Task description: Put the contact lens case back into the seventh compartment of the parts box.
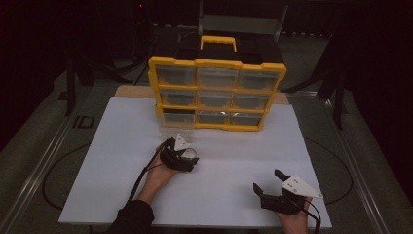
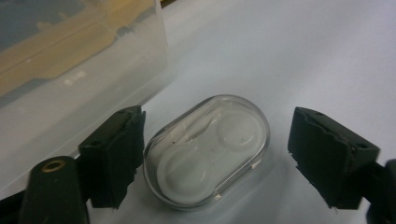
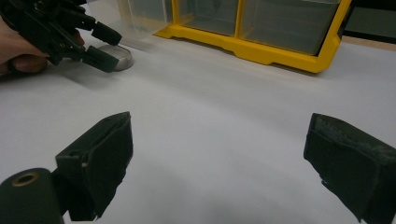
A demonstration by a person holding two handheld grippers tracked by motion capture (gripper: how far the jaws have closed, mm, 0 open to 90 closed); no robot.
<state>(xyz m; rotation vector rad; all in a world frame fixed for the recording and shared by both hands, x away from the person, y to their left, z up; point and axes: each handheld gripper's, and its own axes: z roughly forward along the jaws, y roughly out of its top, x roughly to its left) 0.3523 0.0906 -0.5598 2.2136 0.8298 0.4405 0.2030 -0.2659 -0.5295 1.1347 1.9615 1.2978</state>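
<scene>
On my screen, a small oval case (image 2: 207, 150) of clear, glossy plastic lies on the smooth, matt white board (image 1: 229, 146). The left gripper (image 2: 212, 156) straddles it with matt black jaw pads, rough and chipped at the edges. Behind stands an organizer (image 1: 216, 92) of shiny yellow plastic with translucent drawers; one frosted drawer (image 2: 70, 70) looks scuffed.

The organizer (image 1: 216, 92) has a yellow frame, a black top with a yellow handle (image 1: 218, 43), and 9 clear drawers. 1 clear drawer (image 2: 79, 70) sits out on the white board (image 1: 122, 161). The case (image 2: 208, 149) is clear with a milky white inside. Both grippers (image 1: 187, 152) (image 1: 269, 181) are black with pale grey plates. The sleeve (image 1: 131, 217) is black.
</scene>
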